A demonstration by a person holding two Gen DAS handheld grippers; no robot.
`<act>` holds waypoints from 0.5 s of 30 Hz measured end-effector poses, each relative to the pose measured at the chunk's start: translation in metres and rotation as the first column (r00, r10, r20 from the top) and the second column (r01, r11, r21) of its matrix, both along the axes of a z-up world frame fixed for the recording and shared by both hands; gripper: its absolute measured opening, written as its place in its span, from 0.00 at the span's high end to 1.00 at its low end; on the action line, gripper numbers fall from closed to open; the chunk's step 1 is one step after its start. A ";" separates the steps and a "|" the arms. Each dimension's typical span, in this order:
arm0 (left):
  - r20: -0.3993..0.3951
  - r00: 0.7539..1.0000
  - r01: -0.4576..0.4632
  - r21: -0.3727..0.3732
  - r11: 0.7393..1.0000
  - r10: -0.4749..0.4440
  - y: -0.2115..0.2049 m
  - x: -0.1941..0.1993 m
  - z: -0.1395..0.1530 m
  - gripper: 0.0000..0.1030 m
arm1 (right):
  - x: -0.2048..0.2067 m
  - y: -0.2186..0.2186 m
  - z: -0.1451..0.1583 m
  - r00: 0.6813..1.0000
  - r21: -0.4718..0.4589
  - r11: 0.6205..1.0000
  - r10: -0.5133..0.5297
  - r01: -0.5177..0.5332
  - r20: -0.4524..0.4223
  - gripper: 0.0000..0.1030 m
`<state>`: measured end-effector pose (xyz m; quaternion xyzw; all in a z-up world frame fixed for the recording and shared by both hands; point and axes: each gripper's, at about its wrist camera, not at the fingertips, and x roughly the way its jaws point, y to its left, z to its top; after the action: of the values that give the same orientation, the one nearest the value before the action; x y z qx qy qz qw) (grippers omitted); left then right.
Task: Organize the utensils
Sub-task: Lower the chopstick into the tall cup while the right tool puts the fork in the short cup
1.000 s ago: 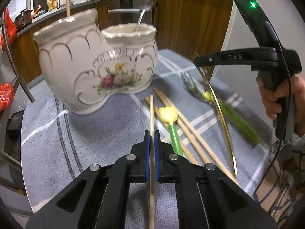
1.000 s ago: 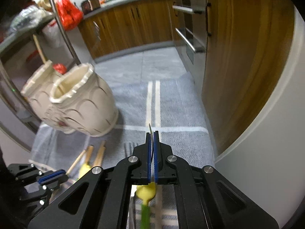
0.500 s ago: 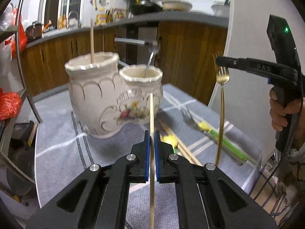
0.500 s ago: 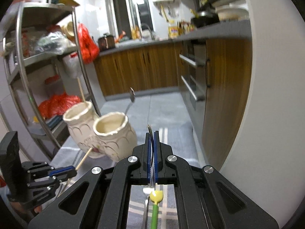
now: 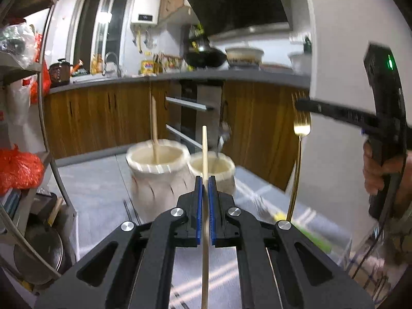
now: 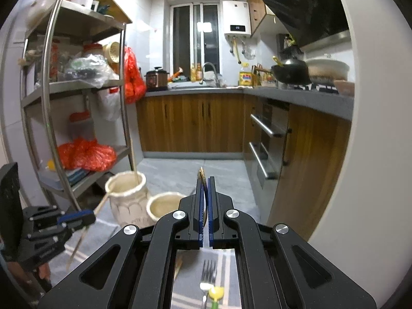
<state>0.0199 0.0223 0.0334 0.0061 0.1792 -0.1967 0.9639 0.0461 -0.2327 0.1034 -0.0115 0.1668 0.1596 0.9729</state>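
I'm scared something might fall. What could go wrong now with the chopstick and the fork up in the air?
1. The left gripper pinches the chopstick in only a thin spot, so it could swivel and miss the taller pot.
2. The gold fork dangles long below the right gripper; it might swing and knock the smaller pot.
3. A silver fork still lies on the cloth under the right gripper, easy to bump.

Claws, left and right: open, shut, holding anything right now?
Left claw: shut on a wooden chopstick, tip pointing up.
Right claw: shut on a gold fork, gripped near the tines, handle hanging down.
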 end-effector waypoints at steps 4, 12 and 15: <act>0.056 0.998 -0.038 -0.072 0.997 0.042 0.017 0.026 0.032 0.96 | 0.013 0.005 0.018 0.999 0.013 1.000 -0.011 0.010 0.032 0.97; 0.141 0.979 -0.117 -0.197 0.973 0.146 0.035 0.087 0.068 0.96 | 0.041 0.017 0.045 0.995 0.042 0.998 -0.047 0.044 0.082 0.97; 0.164 0.971 -0.135 -0.228 0.964 0.174 0.037 0.101 0.070 0.96 | 0.049 0.018 0.050 0.992 0.058 0.996 -0.078 0.073 0.098 0.97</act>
<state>0.1212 0.0588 0.1038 -0.0941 0.0675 -0.1374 0.9837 0.0953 -0.2144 0.1535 0.0131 0.1138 0.1263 0.9854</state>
